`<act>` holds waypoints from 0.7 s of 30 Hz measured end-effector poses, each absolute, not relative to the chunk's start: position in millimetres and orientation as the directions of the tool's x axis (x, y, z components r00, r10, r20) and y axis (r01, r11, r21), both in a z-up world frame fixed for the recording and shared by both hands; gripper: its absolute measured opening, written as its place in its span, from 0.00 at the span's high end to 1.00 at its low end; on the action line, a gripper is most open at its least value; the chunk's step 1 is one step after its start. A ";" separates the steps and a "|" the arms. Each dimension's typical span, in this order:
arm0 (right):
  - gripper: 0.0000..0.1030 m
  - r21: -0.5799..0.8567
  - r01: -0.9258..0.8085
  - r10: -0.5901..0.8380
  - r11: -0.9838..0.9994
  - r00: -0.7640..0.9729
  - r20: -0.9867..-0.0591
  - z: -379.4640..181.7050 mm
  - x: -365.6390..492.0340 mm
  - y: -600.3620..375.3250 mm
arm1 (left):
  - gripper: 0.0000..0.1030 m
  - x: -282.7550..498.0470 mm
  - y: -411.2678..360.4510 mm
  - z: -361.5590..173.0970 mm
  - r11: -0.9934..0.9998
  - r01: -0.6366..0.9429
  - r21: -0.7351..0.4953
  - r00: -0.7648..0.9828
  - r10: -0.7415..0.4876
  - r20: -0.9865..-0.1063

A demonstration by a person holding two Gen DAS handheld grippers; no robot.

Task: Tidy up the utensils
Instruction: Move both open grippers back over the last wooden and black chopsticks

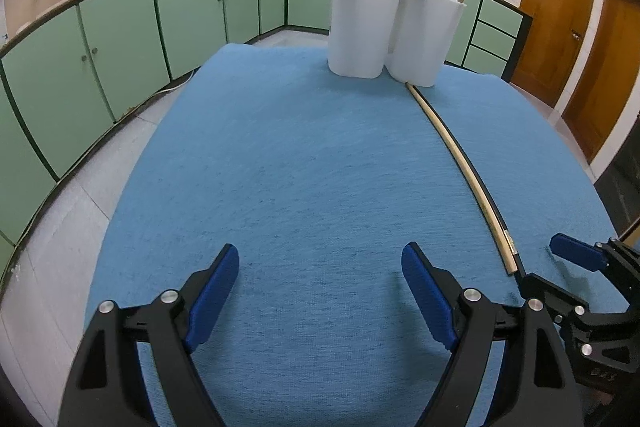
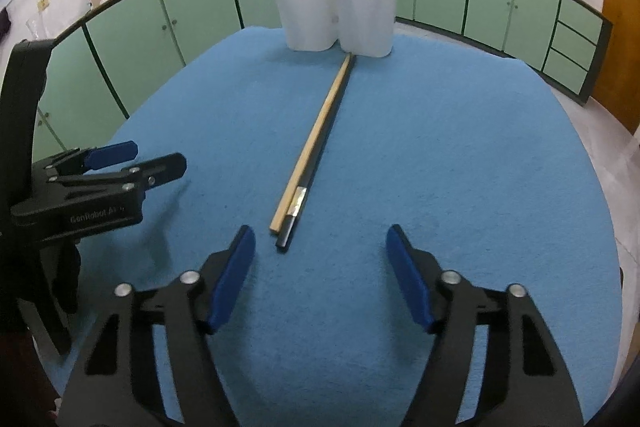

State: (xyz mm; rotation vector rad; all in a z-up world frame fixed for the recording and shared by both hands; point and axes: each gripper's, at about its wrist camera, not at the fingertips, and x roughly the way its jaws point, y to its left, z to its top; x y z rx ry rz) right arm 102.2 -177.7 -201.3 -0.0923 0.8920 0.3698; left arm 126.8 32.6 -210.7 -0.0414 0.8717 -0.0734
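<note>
Chopsticks (image 2: 316, 143) | lay centre frame, long axis toward holder (image 2: 338, 3) | nearer right gripper (image 2: 320, 275), unclamped | left gripper (image 1: 320, 291) agape, empty

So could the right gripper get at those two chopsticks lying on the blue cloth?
Probably yes: the right gripper is open, the chopsticks lie just ahead on the cloth, nothing between.

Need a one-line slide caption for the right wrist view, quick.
Right gripper, jaws open, nears two chopsticks on the blue mat before the white holder.
</note>
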 end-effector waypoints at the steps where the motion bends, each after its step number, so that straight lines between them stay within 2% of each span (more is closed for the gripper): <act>1: 0.41 0.070 -0.353 0.273 0.933 0.567 -0.778 -202.2 102.4 -177.1 | 0.20 127.3 32.1 -210.8 0.997 0.047 -0.066 0.641 -0.081 -0.763; 7: 0.48 0.057 -0.334 0.248 0.941 0.564 -0.788 -204.6 104.8 -178.4 | 0.20 128.4 31.0 -211.5 0.997 0.055 -0.061 0.636 -0.082 -0.767; 11: 0.48 0.012 -0.299 0.191 0.954 0.581 -0.791 -203.4 108.6 -185.1 | 0.20 127.8 30.7 -211.0 0.997 0.056 -0.060 0.638 -0.082 -0.766; 15: 0.50 0.051 -0.270 0.205 0.962 0.584 -0.786 -201.6 109.6 -199.5 | 0.20 127.5 29.7 -212.1 0.997 0.058 -0.056 0.637 -0.080 -0.767; 21: 0.63 0.104 -0.305 0.268 0.947 0.566 -0.779 -203.0 107.3 -194.7 | 0.20 127.4 29.9 -211.8 0.997 0.062 -0.048 0.641 -0.077 -0.764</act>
